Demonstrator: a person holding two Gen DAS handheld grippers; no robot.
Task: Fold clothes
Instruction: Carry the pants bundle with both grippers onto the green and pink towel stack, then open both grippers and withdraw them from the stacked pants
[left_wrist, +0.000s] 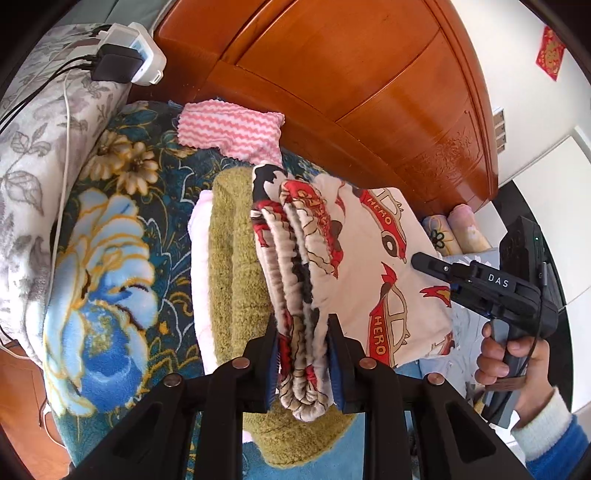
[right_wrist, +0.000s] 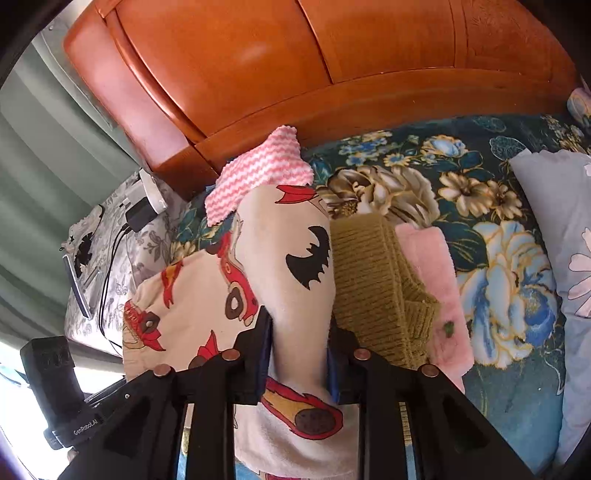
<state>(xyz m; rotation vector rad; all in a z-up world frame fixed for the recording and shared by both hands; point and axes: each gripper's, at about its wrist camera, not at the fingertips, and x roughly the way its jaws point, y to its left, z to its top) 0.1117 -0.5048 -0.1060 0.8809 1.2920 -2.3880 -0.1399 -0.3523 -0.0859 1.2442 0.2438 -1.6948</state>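
Now folded car-print garment (left_wrist: 332, 258) clamped between left gripper (left_wrist: 303, 354), right gripper (right_wrist: 299, 350)

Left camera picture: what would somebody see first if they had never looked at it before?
First, the folded pyjamas with red cars in the middle, pinched by the left tongs at their bunched edge, with the right tongs at the far side. They sit over a green sweater on the flowery blanket. Behind stands the shiny orange headboard, with a pink zigzag cloth lying in front of it.
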